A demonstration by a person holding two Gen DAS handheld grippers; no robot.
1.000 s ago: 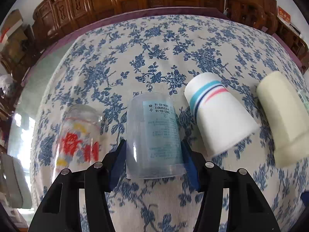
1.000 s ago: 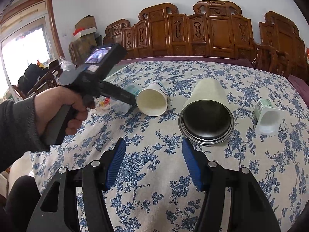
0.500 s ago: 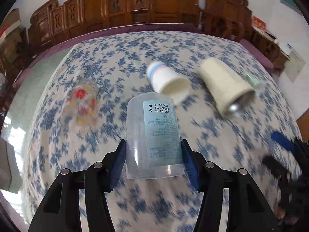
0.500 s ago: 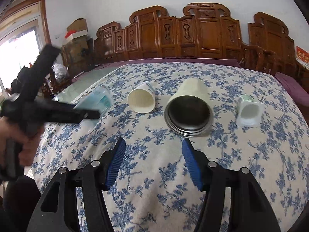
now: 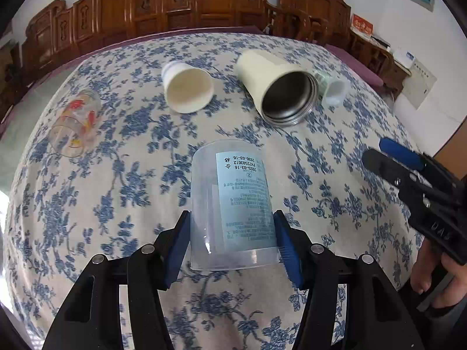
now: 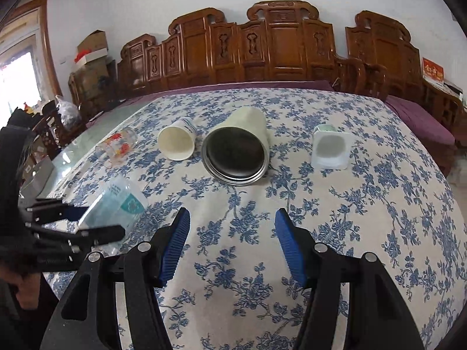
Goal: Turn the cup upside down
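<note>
My left gripper (image 5: 230, 227) is shut on a clear plastic cup (image 5: 232, 201) with a pale blue label, held by its rim end above the near part of the table, its closed base pointing away. The same cup (image 6: 116, 204) shows at the left of the right wrist view, tilted in the left gripper (image 6: 87, 221). My right gripper (image 6: 232, 239) is open and empty over the near middle of the table; it also shows at the right edge of the left wrist view (image 5: 391, 157).
On the blue-flowered tablecloth (image 6: 364, 204) lie a printed glass (image 6: 118, 147), a white paper cup (image 6: 178, 141), a cream tumbler with a dark inside (image 6: 239, 148) and a small white pot (image 6: 329, 148), all on their sides. Carved wooden chairs (image 6: 280, 43) stand behind.
My left gripper has lifted the clear cup off the table and drawn it back toward me, away from the row of cups. The right gripper has stayed open and pulled back a little.
</note>
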